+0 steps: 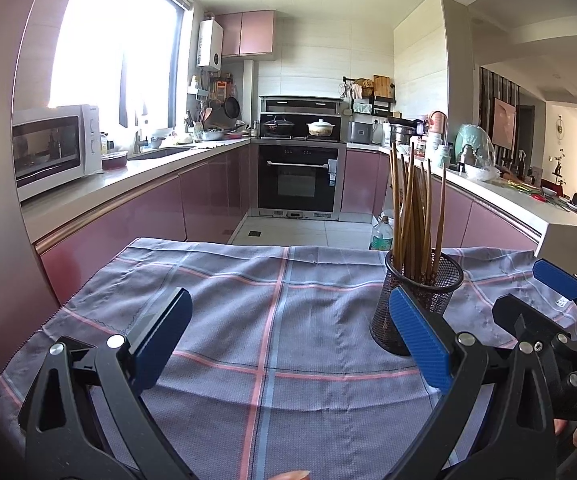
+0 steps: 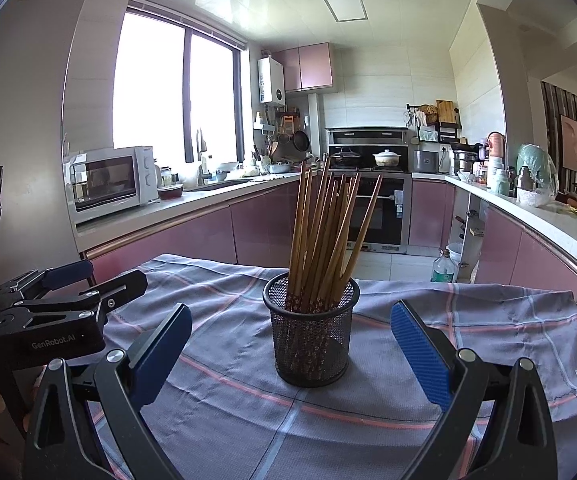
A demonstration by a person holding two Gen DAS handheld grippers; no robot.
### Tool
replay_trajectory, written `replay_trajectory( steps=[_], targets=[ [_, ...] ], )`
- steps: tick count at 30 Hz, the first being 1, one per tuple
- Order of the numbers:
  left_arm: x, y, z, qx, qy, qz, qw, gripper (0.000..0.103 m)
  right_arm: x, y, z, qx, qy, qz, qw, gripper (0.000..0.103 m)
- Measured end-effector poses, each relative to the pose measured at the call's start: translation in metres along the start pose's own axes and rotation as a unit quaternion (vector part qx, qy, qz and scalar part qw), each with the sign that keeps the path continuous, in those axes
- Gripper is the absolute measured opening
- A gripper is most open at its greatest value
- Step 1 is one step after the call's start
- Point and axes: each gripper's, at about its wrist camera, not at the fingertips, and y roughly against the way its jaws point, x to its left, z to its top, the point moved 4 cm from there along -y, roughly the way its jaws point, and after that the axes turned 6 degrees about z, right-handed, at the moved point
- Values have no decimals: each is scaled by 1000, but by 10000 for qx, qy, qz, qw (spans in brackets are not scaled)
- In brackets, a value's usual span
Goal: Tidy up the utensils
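A black mesh holder (image 2: 311, 336) stands upright on the plaid cloth (image 2: 368, 432) that covers the counter, set toward the far edge and nearer the right side than the left. A bundle of wooden chopsticks (image 2: 324, 236) stands in it, fanning outward above the rim, their patterned ends down inside the mesh.

The right gripper (image 2: 290, 348) hovers over the near part of the counter with its jaws released and spread wide, the holder standing beyond and between the two blue pads without touching either. The left gripper (image 1: 288, 336) hovers beside it, to the holder's left, also with jaws released and nothing between them; in its wrist view the holder sits just behind the right-hand pad (image 1: 418, 340). In the right wrist view the left gripper shows at the left edge, close to the cloth's left border.

Behind the counter lie a microwave (image 2: 108, 182), an oven (image 1: 298, 178) and pink cabinets (image 2: 260, 224).
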Motion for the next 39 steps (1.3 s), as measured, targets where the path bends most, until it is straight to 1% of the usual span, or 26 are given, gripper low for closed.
replay_trajectory(
  steps=[39],
  targets=[
    [2,3,3,-37,1,26,10000,97,0,1,1,-2,-10,9,10000,96]
  ],
)
